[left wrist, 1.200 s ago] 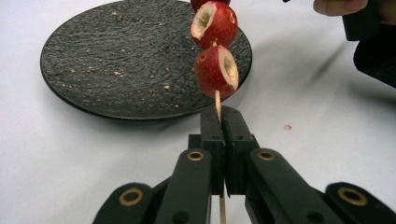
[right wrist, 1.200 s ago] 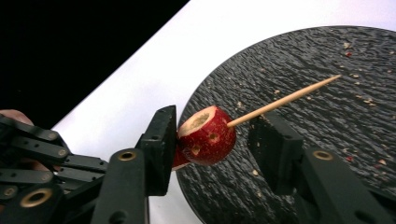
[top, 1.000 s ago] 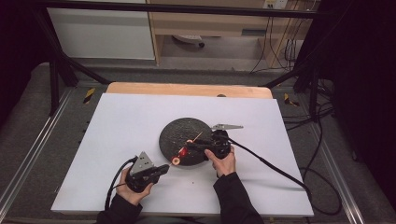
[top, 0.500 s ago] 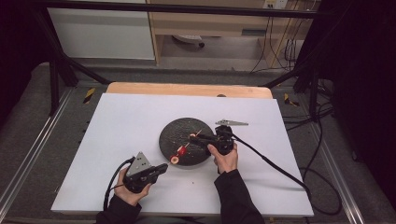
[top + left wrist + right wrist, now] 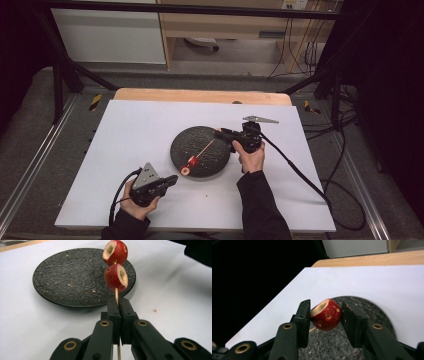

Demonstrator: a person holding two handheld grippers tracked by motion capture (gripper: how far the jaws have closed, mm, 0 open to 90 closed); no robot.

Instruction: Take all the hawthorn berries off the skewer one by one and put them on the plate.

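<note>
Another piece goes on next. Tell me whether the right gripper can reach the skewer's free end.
Probably yes: the left gripper's skewer points across the black plate toward the right gripper and its red fruit, nothing between.

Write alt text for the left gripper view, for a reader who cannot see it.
The left hand-held gripper is shut on a thin wooden skewer carrying two hollowed red fruits. Behind it, a crumb-flecked black plate sits on a white table.
</note>
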